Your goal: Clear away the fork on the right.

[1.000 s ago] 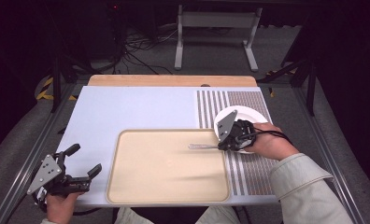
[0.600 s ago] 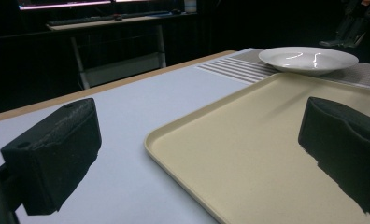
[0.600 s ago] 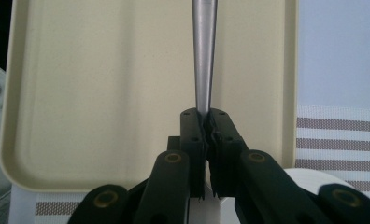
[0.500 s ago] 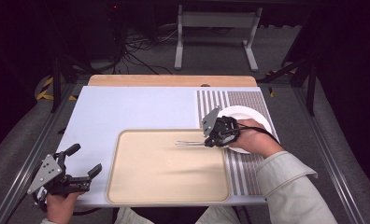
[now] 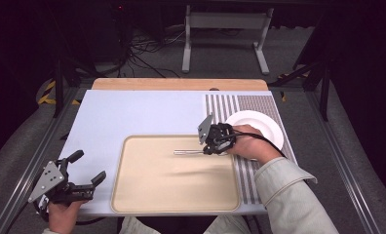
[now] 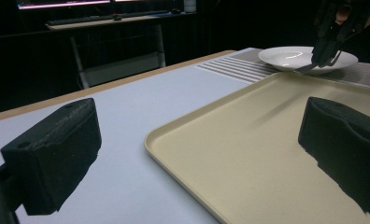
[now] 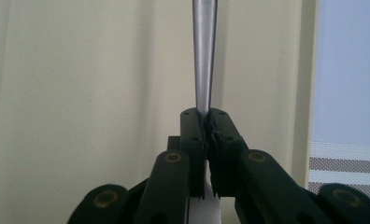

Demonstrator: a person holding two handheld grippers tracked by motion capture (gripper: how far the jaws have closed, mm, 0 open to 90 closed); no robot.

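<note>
Right tool point(image 5: 208, 150) clamped on silver utensil point(image 5: 188, 152) over bare beige tray point(image 5: 132, 195), left tool point(image 5: 88, 166) wide, white plate point(image 5: 259, 124) bare.

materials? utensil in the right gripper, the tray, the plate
Utensil: looks like brushed metal, grey with a soft lengthwise sheen. Tray: probably matte plastic, uniform beige, moulded rounded rim. Plate: likely glazed ceramic, possibly melamine; white with glossy highlights.

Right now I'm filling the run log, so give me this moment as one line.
right claw: shut on metal utensil, over beige tray | left claw: open, idle at table corner | white plate: on striped mat
</note>
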